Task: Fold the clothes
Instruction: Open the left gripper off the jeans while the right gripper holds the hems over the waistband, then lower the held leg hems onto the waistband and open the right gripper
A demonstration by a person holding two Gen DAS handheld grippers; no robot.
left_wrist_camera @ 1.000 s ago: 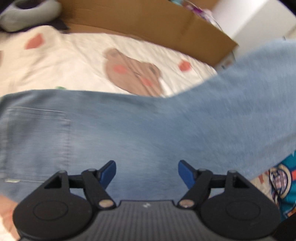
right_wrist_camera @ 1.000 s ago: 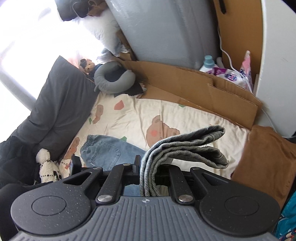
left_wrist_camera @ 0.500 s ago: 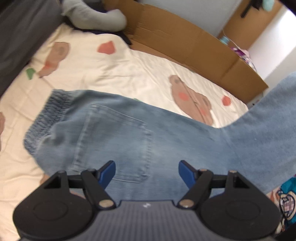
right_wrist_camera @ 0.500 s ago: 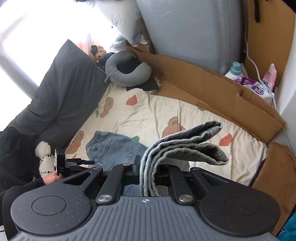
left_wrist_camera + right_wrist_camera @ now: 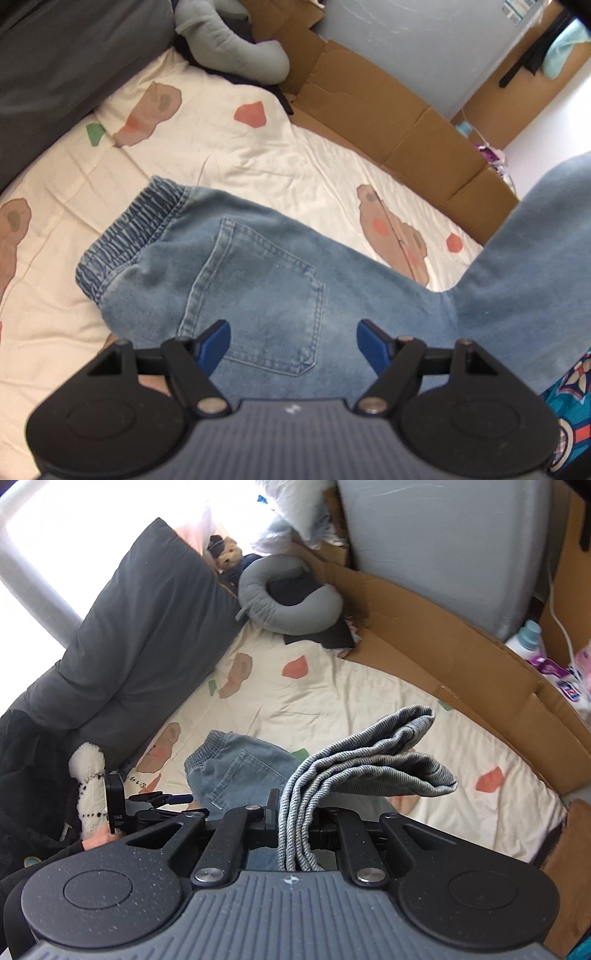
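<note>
My right gripper [image 5: 295, 823] is clamped on the bunched leg ends of the jeans [image 5: 266, 288], several layers pinched between the jaws, the loose ends [image 5: 399, 760] lifted clear of the bed. My left gripper [image 5: 293, 341] stands with its jaws apart and nothing between them, hovering just above the back pocket [image 5: 258, 295].

Change noted: over the last second my left wrist view has gone from plain denim close up to the whole seat, with pocket and elastic waistband [image 5: 129, 236] now in sight. The right view has shifted across the bed with the leg ends carried along. I judge the legs are being brought over toward the waistband, so the lengthwise fold is in progress and not yet laid down.

The jeans lie across the near half of the patterned sheet [image 5: 258, 155], waistband toward the grey cushion [image 5: 129, 646].

Boundaries: cardboard [image 5: 461, 657] runs along the far side, the cushion along the waistband side, a neck pillow [image 5: 288, 602] in the far corner. Bare sheet beyond the jeans gives room to lay the fold. The left hand [image 5: 99, 842] sits near a white soft toy [image 5: 88, 786] at the bed's edge.
</note>
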